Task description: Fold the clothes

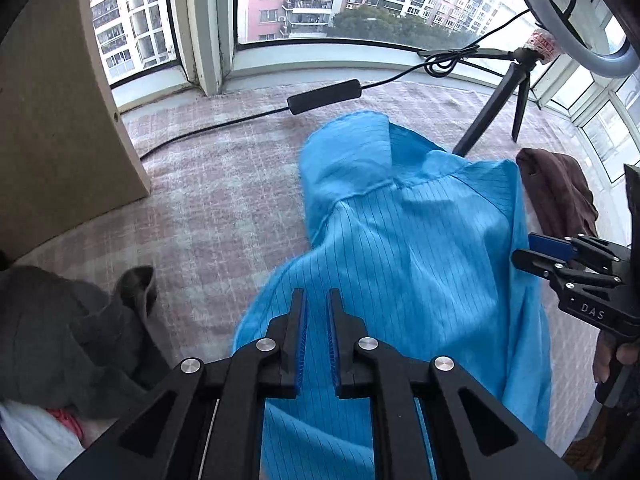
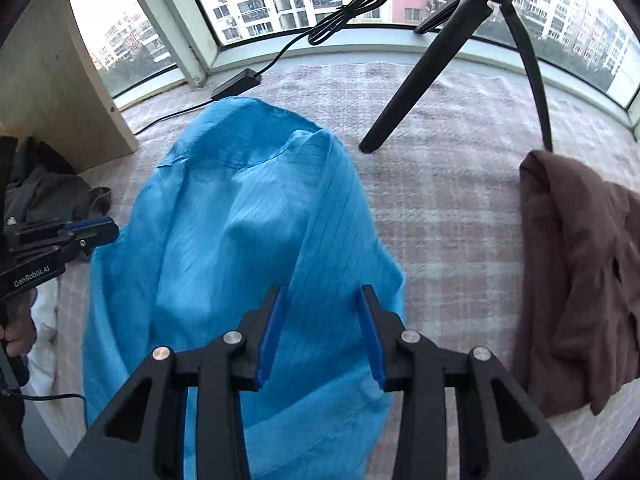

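A bright blue pinstriped garment lies rumpled and lengthwise on the pink checked cover, collar end toward the window. My left gripper hovers over its near end. The jaws stand a narrow gap apart and nothing is pinched between the blue pads. My right gripper is over the garment's near right part, jaws wide apart and empty. In the left wrist view, the right gripper sits at the garment's right edge. In the right wrist view, the left gripper sits at its left edge.
A brown garment lies in a heap to the right. Grey clothes are piled at the left beside a wooden panel. A black tripod and a cable with an adapter stand near the window.
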Demonstrator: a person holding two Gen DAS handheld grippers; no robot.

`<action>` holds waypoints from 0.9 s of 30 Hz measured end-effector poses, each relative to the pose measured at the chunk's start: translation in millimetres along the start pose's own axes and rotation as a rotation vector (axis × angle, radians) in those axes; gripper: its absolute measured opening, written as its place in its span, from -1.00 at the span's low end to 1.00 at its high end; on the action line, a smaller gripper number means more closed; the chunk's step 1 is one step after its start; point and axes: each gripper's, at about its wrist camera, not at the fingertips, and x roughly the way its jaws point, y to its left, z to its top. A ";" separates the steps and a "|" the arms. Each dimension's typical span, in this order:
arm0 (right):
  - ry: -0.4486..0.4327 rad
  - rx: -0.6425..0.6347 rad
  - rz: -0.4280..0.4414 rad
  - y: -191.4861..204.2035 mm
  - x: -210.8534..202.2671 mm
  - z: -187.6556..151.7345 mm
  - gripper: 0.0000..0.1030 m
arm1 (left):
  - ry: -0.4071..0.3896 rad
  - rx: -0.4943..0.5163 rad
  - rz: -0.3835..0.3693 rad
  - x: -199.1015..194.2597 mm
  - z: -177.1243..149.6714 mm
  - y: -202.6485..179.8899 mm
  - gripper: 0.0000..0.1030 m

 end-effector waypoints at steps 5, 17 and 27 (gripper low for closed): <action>-0.079 -0.048 -0.012 -17.2 -20.3 7.8 -0.22 | 0.018 0.076 -0.075 13.7 20.0 7.0 -0.33; 0.009 -0.099 0.144 -35.3 23.6 33.9 -0.09 | 0.106 0.098 -0.245 37.5 30.9 16.4 -0.35; 0.030 -0.079 0.273 -35.2 30.6 29.8 -0.95 | 0.065 0.167 -0.116 18.3 16.5 6.8 -0.96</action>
